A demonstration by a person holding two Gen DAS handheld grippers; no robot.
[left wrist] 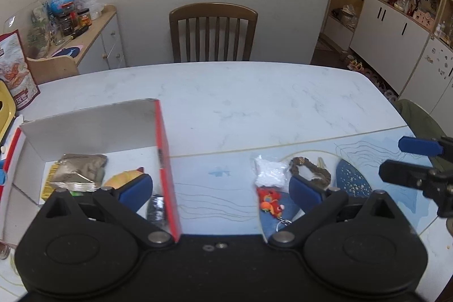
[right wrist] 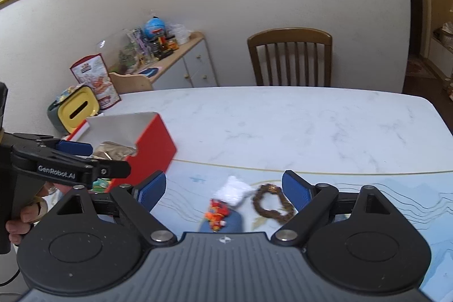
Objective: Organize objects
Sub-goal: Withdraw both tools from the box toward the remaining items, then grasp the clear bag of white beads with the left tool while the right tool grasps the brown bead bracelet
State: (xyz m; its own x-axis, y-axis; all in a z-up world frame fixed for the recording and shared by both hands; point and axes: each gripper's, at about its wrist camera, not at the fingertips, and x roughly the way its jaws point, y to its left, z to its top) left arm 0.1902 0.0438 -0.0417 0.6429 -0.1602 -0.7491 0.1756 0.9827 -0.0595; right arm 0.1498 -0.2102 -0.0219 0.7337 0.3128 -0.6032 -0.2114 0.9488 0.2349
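Observation:
A red-and-white open box (left wrist: pixel 162 149) (right wrist: pixel 154 143) stands at the table's left and holds a grey foil packet (left wrist: pixel 78 170), a yellow item (left wrist: pixel 124 178) and a dark silvery object (left wrist: pixel 156 207). On the blue mat lie a white packet (left wrist: pixel 269 171) (right wrist: pixel 233 193), an orange-red plush keychain (left wrist: pixel 270 201) (right wrist: pixel 217 214) and a brown bead bracelet (left wrist: pixel 310 170) (right wrist: pixel 271 203). My left gripper (left wrist: pixel 220 188) is open, straddling the box's right wall. My right gripper (right wrist: pixel 223 190) is open above the loose items, and it shows at the left wrist view's right edge (left wrist: pixel 410 160).
A wooden chair (left wrist: pixel 212 31) (right wrist: pixel 290 58) stands behind the marble table (left wrist: pixel 254 98). A snack bag (right wrist: pixel 96 78) and a yellow-lidded container (right wrist: pixel 76 109) sit at the table's left end. A cluttered sideboard (left wrist: pixel 93 33) lines the left wall. White cupboards (left wrist: pixel 396 27) fill the right.

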